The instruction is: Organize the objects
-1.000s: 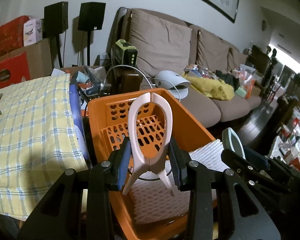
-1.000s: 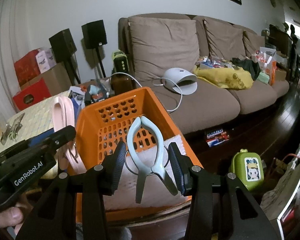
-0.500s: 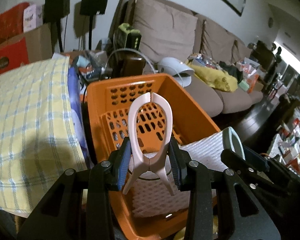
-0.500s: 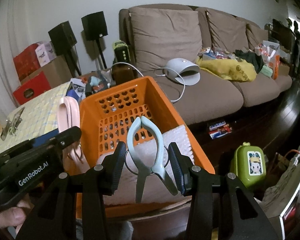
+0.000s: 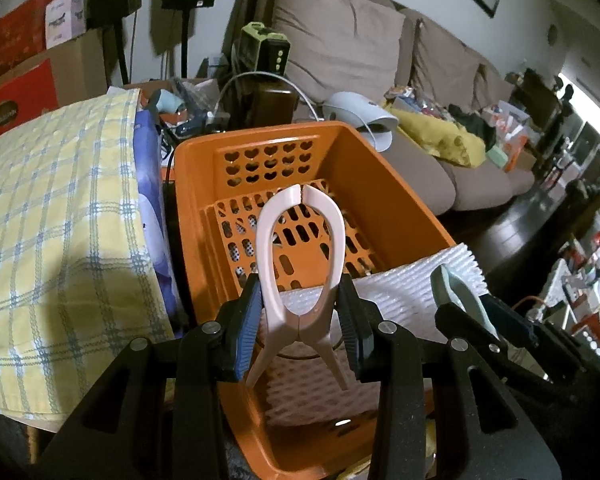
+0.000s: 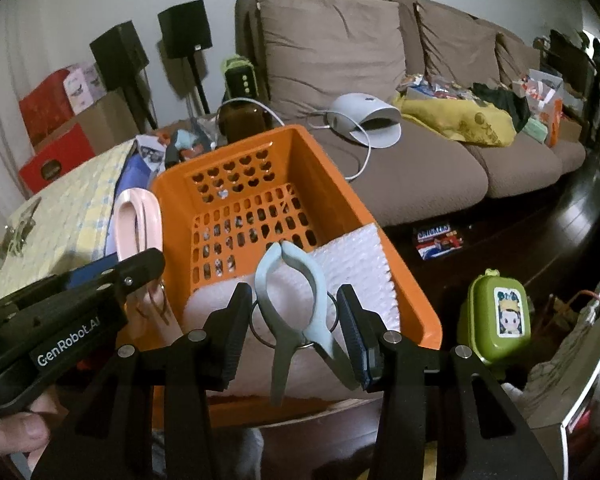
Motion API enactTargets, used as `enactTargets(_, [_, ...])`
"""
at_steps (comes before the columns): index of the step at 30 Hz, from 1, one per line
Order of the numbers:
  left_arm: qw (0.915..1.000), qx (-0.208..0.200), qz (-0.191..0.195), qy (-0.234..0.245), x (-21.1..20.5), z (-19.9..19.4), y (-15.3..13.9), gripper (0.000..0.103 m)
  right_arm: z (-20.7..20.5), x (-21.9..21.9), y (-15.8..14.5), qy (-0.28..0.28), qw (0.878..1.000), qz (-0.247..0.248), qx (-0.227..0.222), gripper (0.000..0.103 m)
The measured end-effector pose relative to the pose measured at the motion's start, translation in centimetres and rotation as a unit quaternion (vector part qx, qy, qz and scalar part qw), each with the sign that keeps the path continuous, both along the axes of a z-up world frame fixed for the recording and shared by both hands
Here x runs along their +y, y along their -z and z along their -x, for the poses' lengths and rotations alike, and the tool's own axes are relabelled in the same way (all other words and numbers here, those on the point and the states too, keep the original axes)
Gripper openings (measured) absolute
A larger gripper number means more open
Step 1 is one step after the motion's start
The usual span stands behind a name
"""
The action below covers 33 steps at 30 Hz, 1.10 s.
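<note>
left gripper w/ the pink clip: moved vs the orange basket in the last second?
Yes. In the left wrist view the left gripper, shut on the pink clip, has dipped toward the orange basket: the basket's floor now fills more of the view behind the clip.

Left wrist view: close above the orange basket (image 5: 384,184), angled steeply down and forward along the fingers, sofa (image 5: 340,48) beyond. Right wrist view: just right of the same basket (image 6: 332,200), likewise tilted down, facing the sofa (image 6: 332,48). Shared by both: basket, white foam sheet (image 5: 404,284) inside, checked cloth (image 5: 56,200) on the basket's left, sofa.
</note>
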<state>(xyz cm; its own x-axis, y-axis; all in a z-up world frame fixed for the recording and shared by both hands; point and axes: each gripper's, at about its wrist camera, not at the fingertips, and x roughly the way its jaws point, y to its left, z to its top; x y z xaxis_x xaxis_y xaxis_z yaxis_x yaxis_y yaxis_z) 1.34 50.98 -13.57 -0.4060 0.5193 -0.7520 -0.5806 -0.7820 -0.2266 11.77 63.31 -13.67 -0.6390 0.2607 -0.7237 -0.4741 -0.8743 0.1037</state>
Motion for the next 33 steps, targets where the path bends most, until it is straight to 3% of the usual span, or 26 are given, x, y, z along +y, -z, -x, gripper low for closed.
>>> enactTargets(15, [0.9990, -0.041, 0.003, 0.018, 0.6, 0.2, 1.1, 0.035, 0.3, 0.2, 0.5, -0.005, 1.000, 0.006, -0.016, 0.045])
enactTargets(33, [0.9984, -0.049, 0.018, 0.023, 1.2, -0.2, 1.6, 0.035, 0.5, 0.3, 0.9, -0.003, 0.999, 0.004, -0.032, 0.045])
